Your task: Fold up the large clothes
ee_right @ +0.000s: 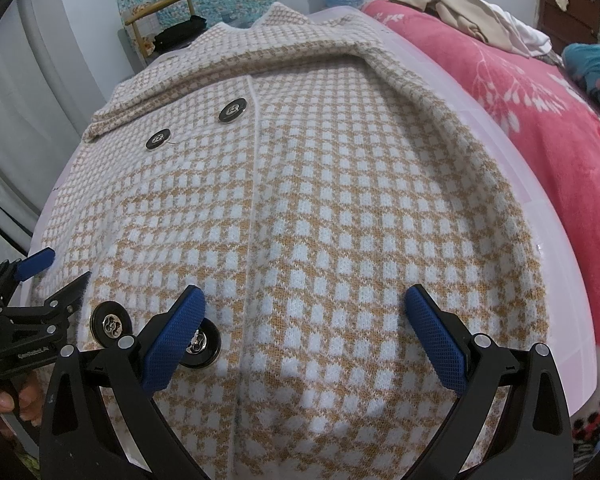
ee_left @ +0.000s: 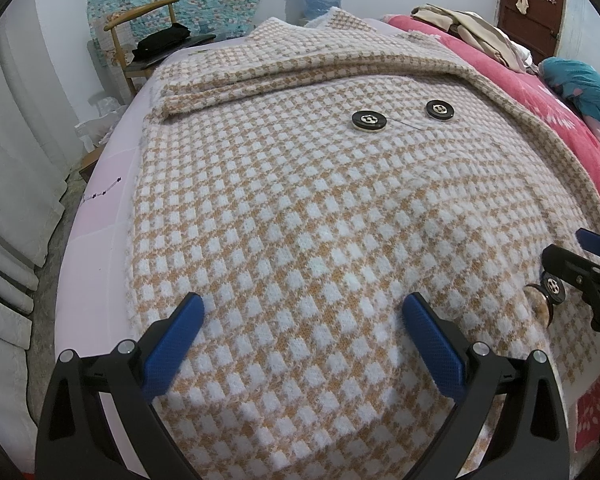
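Note:
A tan-and-white houndstooth coat [ee_left: 300, 216] lies front up on a pale pink bed sheet [ee_left: 100, 232], collar at the far end. One sleeve [ee_left: 240, 80] is folded across its upper chest. Two black buttons [ee_left: 369, 121] sit mid-chest and two more [ee_right: 111, 324] near the hem. My left gripper [ee_left: 303, 308] is open over the coat's lower left part, nothing between its blue pads. My right gripper [ee_right: 305, 300] is open over the lower right part [ee_right: 320, 240], one finger [ee_right: 180, 328] covering part of a button. Each gripper shows at the edge of the other's view: right gripper [ee_left: 572, 252], left gripper [ee_right: 56, 274].
A pink floral blanket [ee_right: 520, 112] runs along the coat's right side, with beige clothes [ee_right: 452, 4] and a teal pillow [ee_left: 580, 88] on it. A wooden chair [ee_left: 148, 36] holding something black stands past the bed's far left corner. White curtains [ee_left: 16, 184] hang left. A hand [ee_right: 0, 400] holds the left gripper.

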